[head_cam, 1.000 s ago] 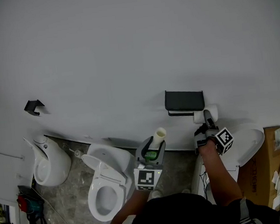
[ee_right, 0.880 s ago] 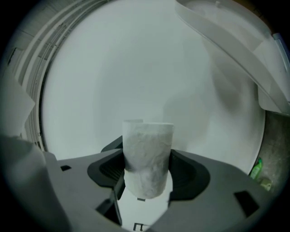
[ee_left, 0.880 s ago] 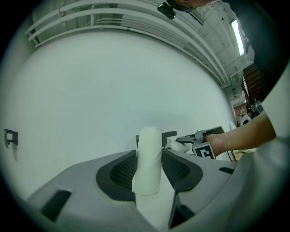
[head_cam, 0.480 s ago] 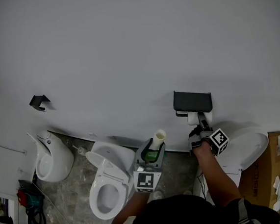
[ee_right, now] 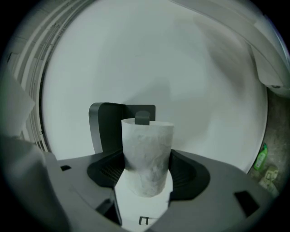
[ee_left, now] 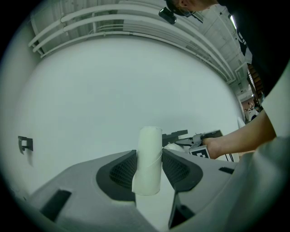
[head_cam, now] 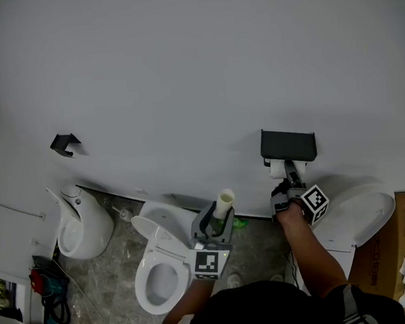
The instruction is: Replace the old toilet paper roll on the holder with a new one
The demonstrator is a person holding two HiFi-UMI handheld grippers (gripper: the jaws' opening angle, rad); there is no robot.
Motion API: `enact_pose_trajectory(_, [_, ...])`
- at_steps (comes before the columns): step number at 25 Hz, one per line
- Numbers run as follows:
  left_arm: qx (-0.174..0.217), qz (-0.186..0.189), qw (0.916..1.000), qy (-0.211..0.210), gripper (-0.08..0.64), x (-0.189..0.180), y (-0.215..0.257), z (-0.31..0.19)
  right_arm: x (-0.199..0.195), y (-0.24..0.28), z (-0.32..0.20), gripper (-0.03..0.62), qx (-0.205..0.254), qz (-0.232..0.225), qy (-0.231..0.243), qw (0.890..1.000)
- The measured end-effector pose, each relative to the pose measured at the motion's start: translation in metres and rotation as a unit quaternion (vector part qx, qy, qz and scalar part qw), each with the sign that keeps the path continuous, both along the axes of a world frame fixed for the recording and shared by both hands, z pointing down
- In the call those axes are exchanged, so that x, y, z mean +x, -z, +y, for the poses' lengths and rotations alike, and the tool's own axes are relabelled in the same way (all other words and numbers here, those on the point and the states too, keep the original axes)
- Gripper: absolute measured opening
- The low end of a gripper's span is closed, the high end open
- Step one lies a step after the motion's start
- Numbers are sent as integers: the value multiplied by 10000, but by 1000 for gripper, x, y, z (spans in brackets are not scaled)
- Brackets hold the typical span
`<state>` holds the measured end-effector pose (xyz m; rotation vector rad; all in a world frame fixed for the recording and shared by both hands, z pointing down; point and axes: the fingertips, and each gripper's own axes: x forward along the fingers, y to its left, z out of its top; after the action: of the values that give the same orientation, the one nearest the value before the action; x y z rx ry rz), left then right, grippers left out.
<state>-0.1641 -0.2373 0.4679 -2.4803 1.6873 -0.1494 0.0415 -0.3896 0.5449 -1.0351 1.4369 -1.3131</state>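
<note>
**Two grippers loaded, and the new roll reaches the holder**

Within the last second the right gripper [head_cam: 288, 183] has carried the new roll [head_cam: 279, 169] from the right end of the holder [head_cam: 288, 145] to just under its flat, dark cover, so mounting looks close. Its jaws stand wide, clamped on the soft, dimpled white cylinder. In the right gripper view a grey bar tip [ee_right: 142, 118] shows at the roll's top edge. I cannot tell whether the bar runs through the core. The left gripper [head_cam: 217, 222] waits well apart above the toilet [head_cam: 163, 268], jaws pressed on the old tube [head_cam: 225, 201], a smooth, bare cream cardboard core. Removal looks finished.
</note>
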Motion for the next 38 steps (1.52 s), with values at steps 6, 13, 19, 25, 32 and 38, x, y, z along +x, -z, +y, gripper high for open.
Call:
enact_pose_trajectory(6, [-24,-45,9999,101,169,-10,-1,-3,2,-1,-2,291,124,4,-65,9999])
enact_pose_trajectory(13, [-93,155,9998,39,169,-10,-2,-7,3,7,-1,305,321,2,-100,9994])
enact_pose_trajectory(19, [-145,197,9997,11,169,-11,-2,-5,8,3,6,326,201,68,-237,9995])
enact_pose_trajectory(25, [-142,215,9996,-87,169,-1,-3,-7,10,3,18,339,253,402,-91,9988])
enact_pose_trajectory(32, [-227,275,9991,-215,169,12,-8,-7,20,10,50,339,508,1130,227,9920])
enact_pose_trajectory(38, [-298,374,9978,-465,169,34,-10,-6,32,25,84,337,909,2012,482,9741])
